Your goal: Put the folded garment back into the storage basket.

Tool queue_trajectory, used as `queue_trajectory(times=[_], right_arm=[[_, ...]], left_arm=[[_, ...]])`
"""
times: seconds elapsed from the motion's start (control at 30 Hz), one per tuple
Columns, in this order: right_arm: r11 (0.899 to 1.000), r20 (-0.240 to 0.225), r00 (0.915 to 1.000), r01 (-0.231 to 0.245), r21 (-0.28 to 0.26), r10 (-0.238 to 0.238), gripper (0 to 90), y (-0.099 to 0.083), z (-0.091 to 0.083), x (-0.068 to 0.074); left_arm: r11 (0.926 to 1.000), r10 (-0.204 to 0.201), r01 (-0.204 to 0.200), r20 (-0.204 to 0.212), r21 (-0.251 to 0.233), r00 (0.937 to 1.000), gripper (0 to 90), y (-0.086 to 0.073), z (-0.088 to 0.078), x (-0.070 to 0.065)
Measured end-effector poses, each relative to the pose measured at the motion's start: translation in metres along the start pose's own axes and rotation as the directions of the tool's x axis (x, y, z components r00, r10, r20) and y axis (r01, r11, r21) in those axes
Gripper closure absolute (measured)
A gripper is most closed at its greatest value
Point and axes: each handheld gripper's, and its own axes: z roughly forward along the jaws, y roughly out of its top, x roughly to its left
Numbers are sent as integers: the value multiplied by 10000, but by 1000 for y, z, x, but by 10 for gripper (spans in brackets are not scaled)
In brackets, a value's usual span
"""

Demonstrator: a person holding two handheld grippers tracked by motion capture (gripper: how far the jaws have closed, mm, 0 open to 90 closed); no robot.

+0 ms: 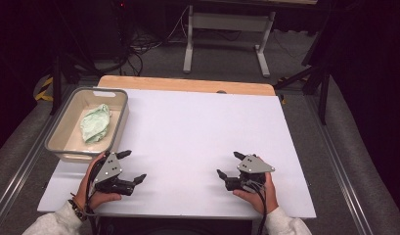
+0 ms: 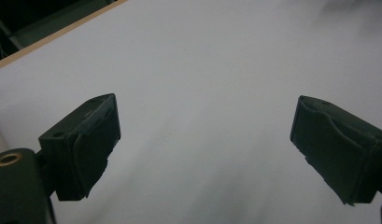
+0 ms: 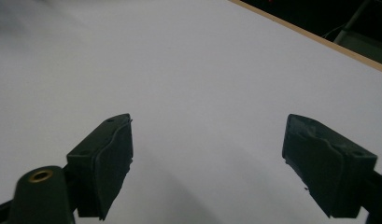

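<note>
Green cloth (image 1: pixel 96 123), crumpled into a loose lump, lies inside the clear plastic bin (image 1: pixel 58 128) at the left edge of the table (image 1: pixel 188 127), toward the bin's right wall. Its folds are too small in the high view to make out, and whether anything lies under it cannot be told.

Just beside the bin's near corner, the left claw (image 1: pixel 132 166) sits low over the white sheet, jaws spread wide with nothing between them. The person's hand wraps its body from below, so the handle is mostly covered, and a grey three-cornered plate hides the top. In the left gripper view the left claw (image 2: pixel 205 140) has both black pads apart over bare white surface; the right pad is cut off by the frame edge, and the surface beyond is blurred.

Well apart from it, on the right side of the table, the right claw (image 1: pixel 229 165) also stands open and empty, pointing toward the middle. Its cable trails back over the wrist. In the right gripper view the right claw (image 3: pixel 207 158) frames plain white sheet, with the wooden table edge crossing the upper right corner and dim shapes beyond it too dark to identify.
</note>
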Motion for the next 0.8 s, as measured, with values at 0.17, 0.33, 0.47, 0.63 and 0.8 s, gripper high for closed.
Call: queue_trajectory(times=[0.17,0.33,0.47,0.63,0.8], right_arm=[[10000,-24,10000,73,21,-73,169,0,1,2],[9999,-35,10000,64,108,-64,169,0,3,2],[9998,-121,9998,126,120,-125,169,0,5,2],[10000,-167,9998,-69,-42,69,169,-1,2,0],[9998,-160,9997,184,-41,-185,170,0,3,3]], left_arm=[[9998,0,1,57,-188,10000,89,1,-2,1],[9998,14,-11,155,-194,9999,89,1,-2,1],[9998,-32,34,120,-214,9999,89,1,-3,1],[10000,-65,65,116,2,9999,89,-1,2,2],[10000,77,-76,237,-44,9997,101,1,1,-1]])
